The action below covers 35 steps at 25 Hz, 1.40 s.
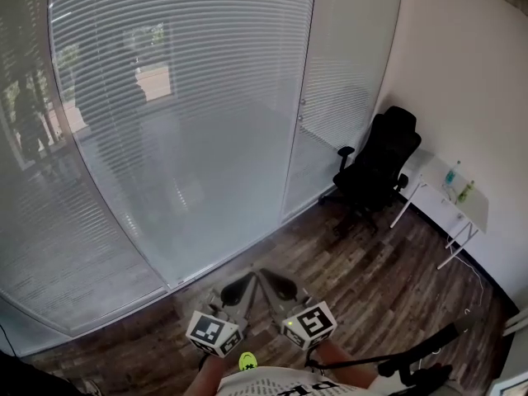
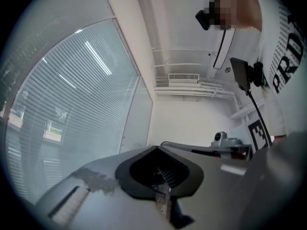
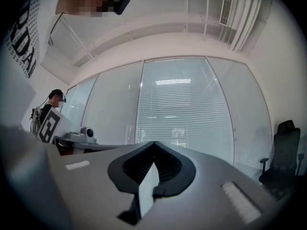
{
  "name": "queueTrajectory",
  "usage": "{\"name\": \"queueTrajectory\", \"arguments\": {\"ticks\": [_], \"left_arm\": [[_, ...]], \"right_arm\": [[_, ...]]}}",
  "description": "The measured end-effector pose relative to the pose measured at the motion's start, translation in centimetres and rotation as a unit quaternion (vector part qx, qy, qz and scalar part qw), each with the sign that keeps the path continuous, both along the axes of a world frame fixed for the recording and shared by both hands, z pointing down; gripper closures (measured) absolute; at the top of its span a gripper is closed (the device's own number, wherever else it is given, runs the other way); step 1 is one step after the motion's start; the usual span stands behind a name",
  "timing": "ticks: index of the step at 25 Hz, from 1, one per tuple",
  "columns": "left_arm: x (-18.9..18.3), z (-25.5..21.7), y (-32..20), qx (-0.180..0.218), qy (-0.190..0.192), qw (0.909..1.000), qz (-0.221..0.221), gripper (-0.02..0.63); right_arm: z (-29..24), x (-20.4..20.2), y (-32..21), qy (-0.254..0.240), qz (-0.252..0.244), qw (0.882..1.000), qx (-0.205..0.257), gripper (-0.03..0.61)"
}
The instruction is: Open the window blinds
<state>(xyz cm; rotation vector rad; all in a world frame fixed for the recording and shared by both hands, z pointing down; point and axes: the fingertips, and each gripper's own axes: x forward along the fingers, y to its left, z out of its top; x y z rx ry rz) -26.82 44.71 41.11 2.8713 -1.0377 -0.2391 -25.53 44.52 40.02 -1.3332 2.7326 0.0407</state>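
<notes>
Both units sit low, close to the body, over the wood floor (image 1: 363, 279). Left hand-held gripper (image 1: 244, 280): jaws fully together, nothing between them. Right hand-held gripper (image 1: 271, 280): same, tips meeting and empty. Both point roughly level toward the glazing.

Window blinds (image 1: 181, 81) are across the floor, well apart from both tips. Slats are lowered over the whole curved glass wall and tilted mostly closed, so only dim outside shapes show through.

My read on the step is approach only, with no contact yet. The task hasn't really started.

What the next move needs:
- Close the gap to the glazing.
- Find the control. No cord or wand is visible in any view. A small fitting (image 1: 301, 102) sits on the frame between panels, but I can't tell if it drives the slats.
- Part one pair of jaws before reaching, since shut tips can't pinch anything.

Far right, off the path: a black office chair (image 1: 379, 162), then a white counter (image 1: 478, 209) with two bottles (image 1: 459, 181).
</notes>
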Motion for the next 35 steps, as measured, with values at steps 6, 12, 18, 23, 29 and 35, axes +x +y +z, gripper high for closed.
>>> {"name": "queueTrajectory", "arguments": {"ticks": [6, 12, 18, 23, 29, 35], "left_arm": [[-0.7, 0.1, -2.5, -0.009, 0.008, 0.9998, 0.017, 0.623], [-1.0, 2.1, -4.8, -0.018, 0.02, 0.9996, 0.005, 0.623], [0.4, 2.5, -7.5, -0.03, 0.01, 0.9994, -0.016, 0.623], [3.1, 1.3, -11.5, -0.03, -0.004, 0.9991, -0.029, 0.623], [7.4, 0.5, -15.5, -0.036, -0.015, 0.998, -0.049, 0.623], [11.6, 0.9, -20.4, -0.036, -0.028, 0.9978, -0.049, 0.623]], "right_arm": [[0.1, -0.6, -2.5, -0.003, 0.018, 1.0, 0.0, 0.571], [1.7, -0.9, -4.8, 0.014, 0.017, 1.0, 0.001, 0.571], [2.3, 0.6, -7.6, -0.001, -0.001, 1.0, -0.01, 0.571], [1.0, 3.1, -11.6, 0.0, -0.018, 1.0, -0.007, 0.571], [0.3, 7.4, -15.5, 0.005, -0.035, 0.999, -0.007, 0.571], [0.7, 11.6, -20.2, 0.008, -0.04, 0.999, -0.01, 0.571]]}}
